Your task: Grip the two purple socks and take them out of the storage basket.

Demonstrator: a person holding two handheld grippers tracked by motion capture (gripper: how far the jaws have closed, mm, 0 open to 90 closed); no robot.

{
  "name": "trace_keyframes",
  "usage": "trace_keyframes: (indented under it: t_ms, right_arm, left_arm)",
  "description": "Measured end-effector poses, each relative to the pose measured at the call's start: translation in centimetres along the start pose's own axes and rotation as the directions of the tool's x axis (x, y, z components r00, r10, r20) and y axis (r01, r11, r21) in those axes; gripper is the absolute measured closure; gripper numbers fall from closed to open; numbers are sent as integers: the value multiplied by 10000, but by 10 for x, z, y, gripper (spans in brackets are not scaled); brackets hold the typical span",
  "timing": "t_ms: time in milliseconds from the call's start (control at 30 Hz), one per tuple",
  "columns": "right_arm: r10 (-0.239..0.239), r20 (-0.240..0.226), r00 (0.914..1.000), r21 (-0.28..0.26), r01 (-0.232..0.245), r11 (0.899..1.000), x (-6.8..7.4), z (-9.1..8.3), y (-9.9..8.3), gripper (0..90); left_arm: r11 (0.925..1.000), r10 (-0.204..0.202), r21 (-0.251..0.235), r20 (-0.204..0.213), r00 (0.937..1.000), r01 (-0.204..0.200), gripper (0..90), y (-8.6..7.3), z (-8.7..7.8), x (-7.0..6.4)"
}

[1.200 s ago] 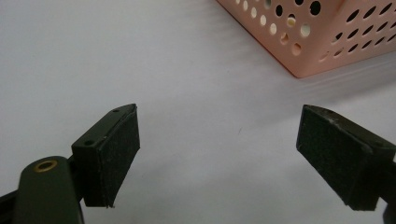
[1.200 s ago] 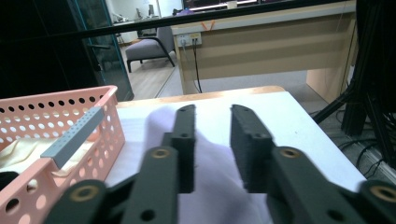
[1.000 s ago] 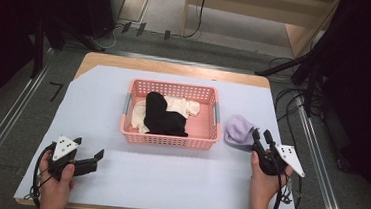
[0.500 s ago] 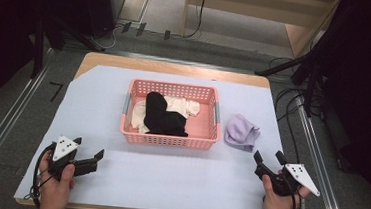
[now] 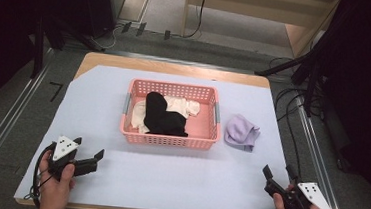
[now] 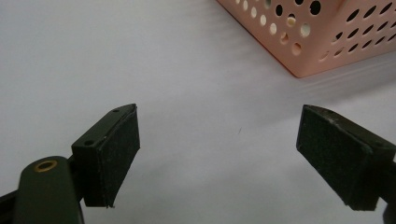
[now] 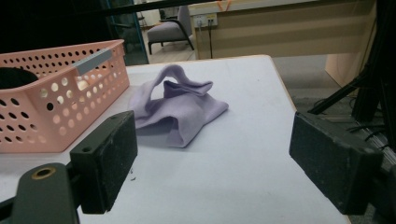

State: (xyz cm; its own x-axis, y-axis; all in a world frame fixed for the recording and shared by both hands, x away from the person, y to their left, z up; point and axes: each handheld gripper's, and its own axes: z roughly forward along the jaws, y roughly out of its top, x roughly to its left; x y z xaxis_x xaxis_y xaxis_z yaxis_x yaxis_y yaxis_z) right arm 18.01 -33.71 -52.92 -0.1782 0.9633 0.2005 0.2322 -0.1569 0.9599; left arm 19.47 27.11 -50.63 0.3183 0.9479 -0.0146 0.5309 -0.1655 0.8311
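A pink perforated basket stands mid-table with a black garment lying over a cream one inside. A crumpled lilac cloth lies on the table just right of the basket. My right gripper is open near the front right corner, well short of the cloth, holding nothing. At the front left my left gripper is open and empty, pointing toward the basket's near corner.
The white table cover is bare between the two grippers. Metal rails run along both sides of the table. Cables trail on the floor at the right, and a wooden desk stands beyond the far edge.
My right gripper has pulled back from beside the lilac cloth toward the front right corner, leaving the cloth lying on the table. The left gripper has stayed in place.
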Motion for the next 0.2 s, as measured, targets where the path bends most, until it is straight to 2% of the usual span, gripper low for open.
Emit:
trace_keyframes:
  t_ms: [33,67,100,200]
  right_arm:
    - [-20,56,10000,66,19,10000,-1,1,0,159]
    - [-69,114,9999,439,64,9990,1,4,1,162]
    - [-69,114,9999,439,64,9990,1,4,1,162]
    - [-646,-7,9979,1069,643,9922,6,9,2,173]
  left_arm:
    - [10000,4,-29,-11,10000,-4,145,0,0,0]
    - [10000,1,-45,-3,10000,-1,145,0,0,0]
    - [10000,27,-47,-10,10000,-27,145,0,0,0]
    - [10000,85,-25,-93,9999,-85,146,0,0,-1]
